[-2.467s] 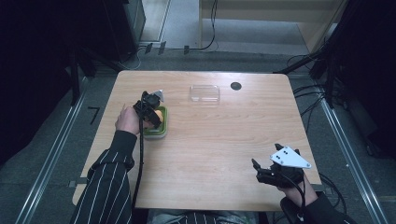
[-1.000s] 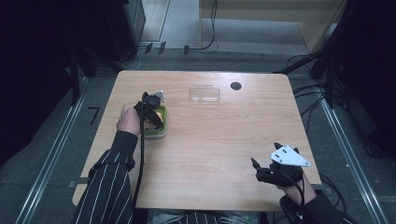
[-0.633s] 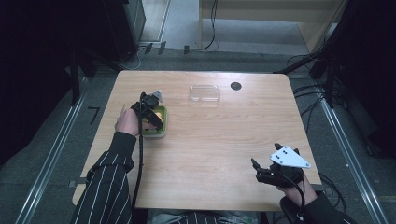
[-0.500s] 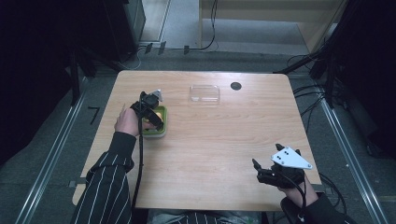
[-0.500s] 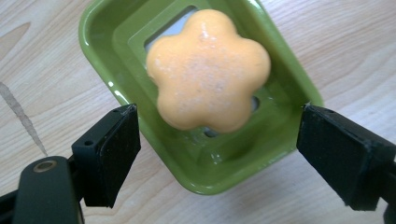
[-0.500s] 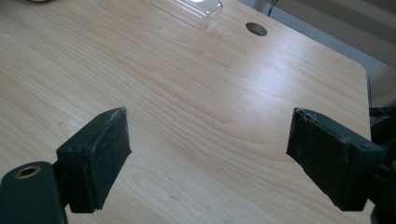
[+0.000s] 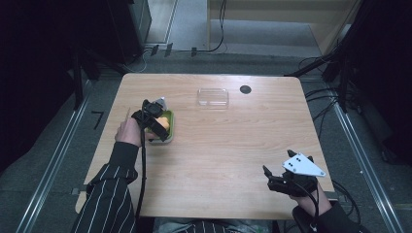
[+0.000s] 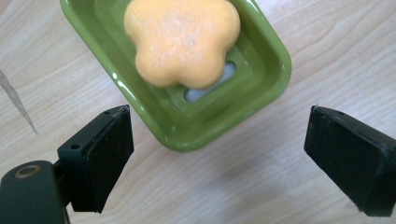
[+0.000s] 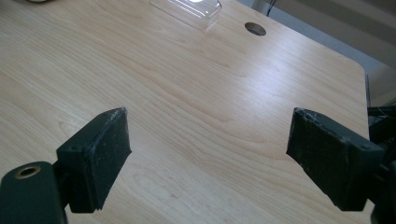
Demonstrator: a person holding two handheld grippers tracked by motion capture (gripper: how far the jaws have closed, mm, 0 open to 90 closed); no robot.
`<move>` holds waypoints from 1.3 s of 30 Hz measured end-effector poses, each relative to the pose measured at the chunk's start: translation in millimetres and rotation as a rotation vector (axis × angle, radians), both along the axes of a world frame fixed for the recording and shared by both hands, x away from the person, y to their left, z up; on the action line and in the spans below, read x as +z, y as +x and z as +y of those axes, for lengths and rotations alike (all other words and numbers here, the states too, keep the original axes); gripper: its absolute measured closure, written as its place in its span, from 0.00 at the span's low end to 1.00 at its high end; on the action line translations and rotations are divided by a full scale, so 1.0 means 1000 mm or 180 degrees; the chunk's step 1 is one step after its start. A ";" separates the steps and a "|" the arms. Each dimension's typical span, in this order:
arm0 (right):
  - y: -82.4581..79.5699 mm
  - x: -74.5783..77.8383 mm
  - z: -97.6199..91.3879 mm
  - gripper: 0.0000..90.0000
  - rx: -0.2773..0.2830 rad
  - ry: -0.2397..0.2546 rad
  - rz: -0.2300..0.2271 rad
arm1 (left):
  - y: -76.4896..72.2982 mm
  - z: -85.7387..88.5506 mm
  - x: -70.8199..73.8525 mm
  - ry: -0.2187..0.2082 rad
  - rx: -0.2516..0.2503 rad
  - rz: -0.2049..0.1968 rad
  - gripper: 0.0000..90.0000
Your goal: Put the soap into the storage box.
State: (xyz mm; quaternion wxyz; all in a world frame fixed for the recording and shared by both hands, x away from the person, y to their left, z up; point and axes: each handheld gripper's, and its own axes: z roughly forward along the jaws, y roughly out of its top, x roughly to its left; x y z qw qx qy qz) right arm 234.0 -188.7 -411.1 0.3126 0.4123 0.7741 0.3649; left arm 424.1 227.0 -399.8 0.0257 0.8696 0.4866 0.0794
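Soap point(image 8: 182, 42), flower-shaped and likely slippery, is sitting in the green dish point(image 8: 261, 88) near the table's left edge. The left gripper point(image 8: 217, 158) is hovering, jaws just spreading, empty; gripping its lobed sides seems best.

My desk point(image 7: 228, 145) is pale wood with a round cable hole point(image 7: 245, 89) toward one o'clock. Grey floor point(image 7: 184, 29) surrounds it, with metal rails point(image 7: 56, 160) at nine and three o'clock. Black cables point(image 7: 214, 46) trail at twelve, beneath a light wooden cabinet point(image 7: 282, 19). Both far corners lie in deep shadow.
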 end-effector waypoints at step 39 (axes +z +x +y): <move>-0.001 0.000 0.000 0.15 -0.0006 0.0015 -0.0007 | -0.087 0.012 -0.011 -0.0010 -0.0086 0.0141 0.02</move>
